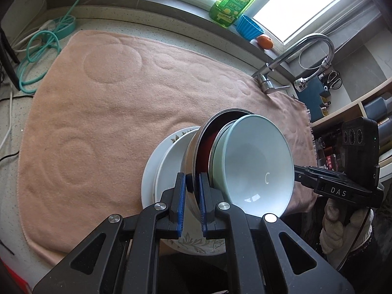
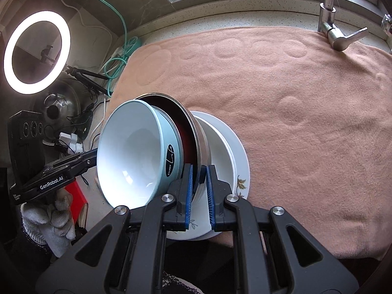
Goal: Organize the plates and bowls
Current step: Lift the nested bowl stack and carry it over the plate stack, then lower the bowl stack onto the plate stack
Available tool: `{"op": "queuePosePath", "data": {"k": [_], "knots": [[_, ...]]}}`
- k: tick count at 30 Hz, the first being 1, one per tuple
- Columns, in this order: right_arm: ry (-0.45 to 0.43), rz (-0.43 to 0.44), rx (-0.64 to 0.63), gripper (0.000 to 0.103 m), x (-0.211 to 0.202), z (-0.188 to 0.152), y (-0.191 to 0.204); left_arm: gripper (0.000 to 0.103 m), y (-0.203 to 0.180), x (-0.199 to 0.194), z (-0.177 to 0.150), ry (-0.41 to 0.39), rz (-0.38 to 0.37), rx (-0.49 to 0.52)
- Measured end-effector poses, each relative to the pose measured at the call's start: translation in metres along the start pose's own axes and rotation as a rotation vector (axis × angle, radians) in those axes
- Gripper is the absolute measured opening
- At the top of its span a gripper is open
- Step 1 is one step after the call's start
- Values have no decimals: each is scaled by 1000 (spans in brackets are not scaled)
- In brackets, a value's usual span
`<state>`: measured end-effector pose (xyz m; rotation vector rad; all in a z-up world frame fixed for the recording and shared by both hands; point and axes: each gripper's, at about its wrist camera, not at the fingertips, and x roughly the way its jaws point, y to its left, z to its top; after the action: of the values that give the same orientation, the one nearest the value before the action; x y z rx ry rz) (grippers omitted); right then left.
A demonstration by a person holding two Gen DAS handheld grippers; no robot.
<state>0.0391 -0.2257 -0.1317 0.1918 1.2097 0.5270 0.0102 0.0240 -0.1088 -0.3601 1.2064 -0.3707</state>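
Note:
A nested stack is held tilted on edge over the pink towel (image 1: 110, 103): a pale green bowl (image 1: 254, 161) sits inside a steel bowl (image 1: 193, 152) with a dark red inside, on white floral plates (image 1: 156, 171). My left gripper (image 1: 191, 183) is shut on the steel bowl's rim. In the right wrist view the green bowl (image 2: 137, 154), steel bowl (image 2: 202, 137) and plates (image 2: 237, 156) show from the other side, with my right gripper (image 2: 199, 176) shut on the same steel rim. Each gripper body appears in the other's view.
A steel faucet (image 1: 294, 56) stands at the towel's far right end. A green soap bottle (image 1: 235, 2), a blue cup (image 1: 250, 27) and an orange (image 1: 264, 41) are on the windowsill. Cables (image 1: 41, 49) lie left of the towel. A ring light (image 2: 36, 51) glows beside it.

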Motion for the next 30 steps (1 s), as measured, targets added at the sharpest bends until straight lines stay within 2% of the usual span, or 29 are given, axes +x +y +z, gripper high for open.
{"op": "queuePosePath", "data": {"k": [15,21,26,30], "knots": [[10,4,23,12,6,-6,-5,8,-5,7,-1,9,26,30],[-11,-6,10,12,3,-9,-4,12,-4,6,-2,0,34,40],[-32,-33,-14,13,-6,-13,-1,13,-5,0,-5,-23,45,67],[-73,-83,-41,18,-18,-16,1,19,-2,-9,-5,-47,64,72]]}}
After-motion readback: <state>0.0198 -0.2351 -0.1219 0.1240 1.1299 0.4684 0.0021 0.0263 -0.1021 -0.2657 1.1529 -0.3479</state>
